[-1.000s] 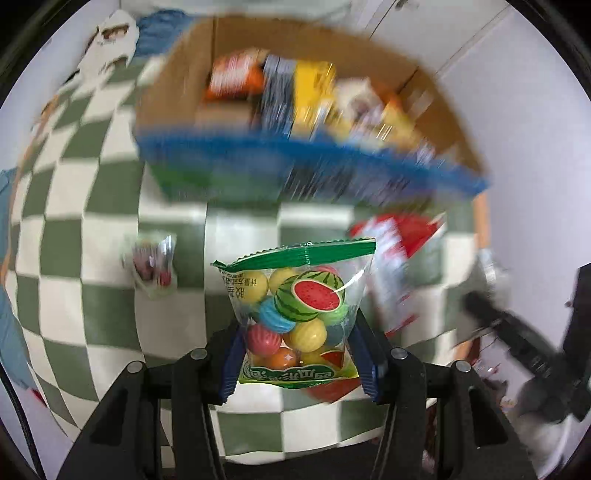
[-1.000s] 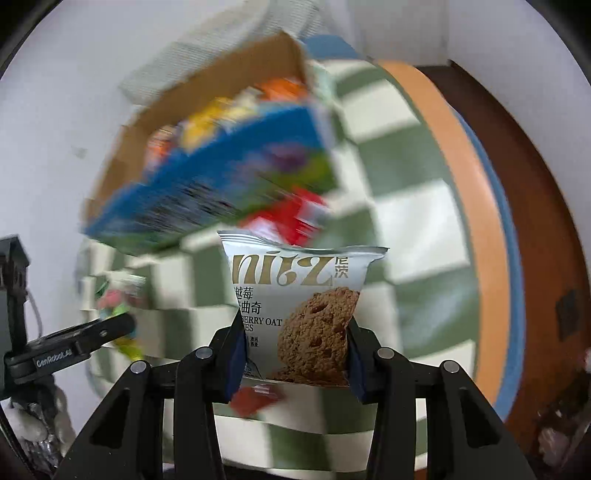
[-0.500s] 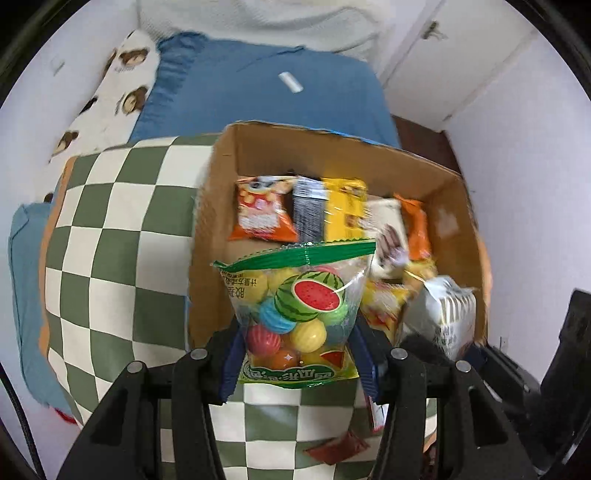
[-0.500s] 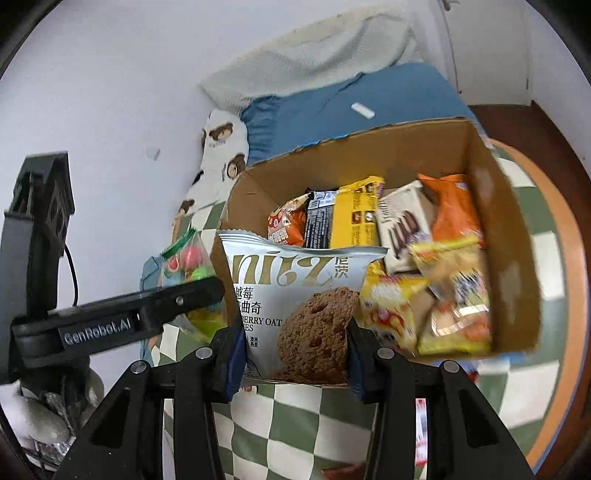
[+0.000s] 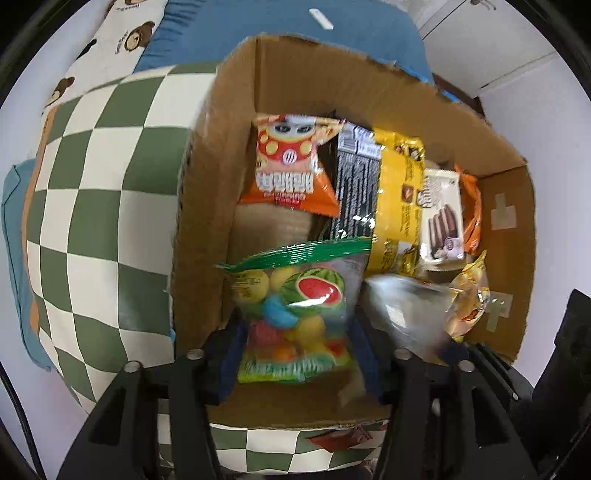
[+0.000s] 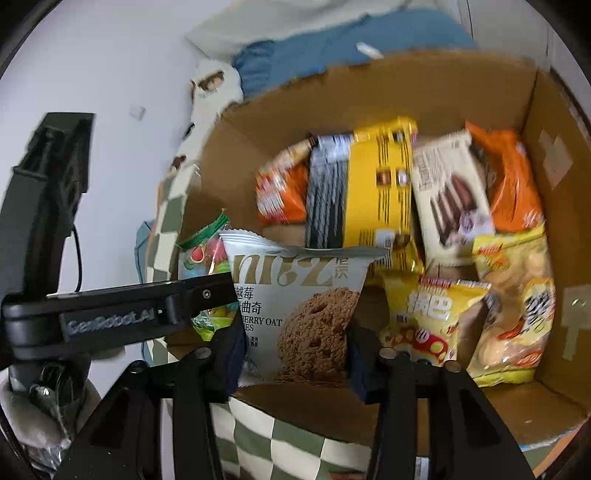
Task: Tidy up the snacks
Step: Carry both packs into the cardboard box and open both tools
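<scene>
My left gripper [image 5: 295,354] is shut on a clear fruit gummy bag [image 5: 295,306] with a green top, held inside the front left of the open cardboard box [image 5: 207,155]. My right gripper [image 6: 295,350] is shut on a white oat cookie packet [image 6: 295,295], held inside the box [image 6: 406,77] just right of the gummy bag [image 6: 201,258]. The cookie packet shows blurred in the left wrist view [image 5: 402,310]. The left gripper shows in the right wrist view [image 6: 147,310]. Several snack packs stand in the box: orange [image 5: 291,166], black [image 5: 358,188], yellow [image 5: 399,206], white wafer [image 5: 443,218].
The box sits on a green and white checkered cloth [image 5: 96,206]. A blue cushion [image 5: 295,22] and a bear-print pillow [image 5: 122,33] lie behind it. Yellow snack bags [image 6: 513,302] fill the box's right side. A red packet [image 5: 340,439] lies on the cloth before the box.
Both grippers have moved forward and down from in front of the box to inside it, each still holding its packet. The box's contents now fill both views.
</scene>
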Demonstrator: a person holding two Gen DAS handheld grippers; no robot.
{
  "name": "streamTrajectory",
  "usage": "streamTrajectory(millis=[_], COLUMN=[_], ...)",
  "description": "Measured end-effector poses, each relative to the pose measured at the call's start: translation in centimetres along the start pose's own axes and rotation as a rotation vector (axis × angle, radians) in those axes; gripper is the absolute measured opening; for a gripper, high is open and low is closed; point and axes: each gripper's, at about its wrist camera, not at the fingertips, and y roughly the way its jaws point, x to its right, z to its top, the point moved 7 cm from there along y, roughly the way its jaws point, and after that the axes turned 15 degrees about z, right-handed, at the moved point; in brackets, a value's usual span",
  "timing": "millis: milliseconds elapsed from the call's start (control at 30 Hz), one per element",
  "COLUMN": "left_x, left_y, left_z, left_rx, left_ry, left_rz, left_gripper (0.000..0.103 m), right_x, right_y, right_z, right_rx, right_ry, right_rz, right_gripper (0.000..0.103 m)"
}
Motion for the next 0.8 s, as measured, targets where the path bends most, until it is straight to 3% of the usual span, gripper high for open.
streamTrajectory(millis=[33,67,100,467,800], left_x=[0.0,0.1,0.2,0.7,1.3], left_y=[0.2,0.3,0.3,-0.6,-2.4], left_z=[0.0,0.0,0.0,-0.1,-0.7], left_rx=[-0.007,-0.010,-0.005,0.060,0.158], left_ry=[-0.006,-0.006,-0.001,0.024,0.039], left_rz=[-0.003,-0.002,0.001,0.063,0.092], left_gripper=[0.065,0.076,0.082,0.083,0.083], right_x=[0.4,0.7,0.9,3.1,4.9], right_y=[0.3,0.6,0.6,-2.3,-6.7], right_z=[-0.1,-0.2,-0.2,-0.2,-0.2], right_rx=[-0.013,-0.027,-0.029,-0.013,0.061], right_ry=[0.011,0.015,0.014,0.022,0.008], right_rz=[-0.003,-0.014,-0.028,-0.193,-0.332], right_gripper=[0.081,0.090,0.090,0.093,0.096])
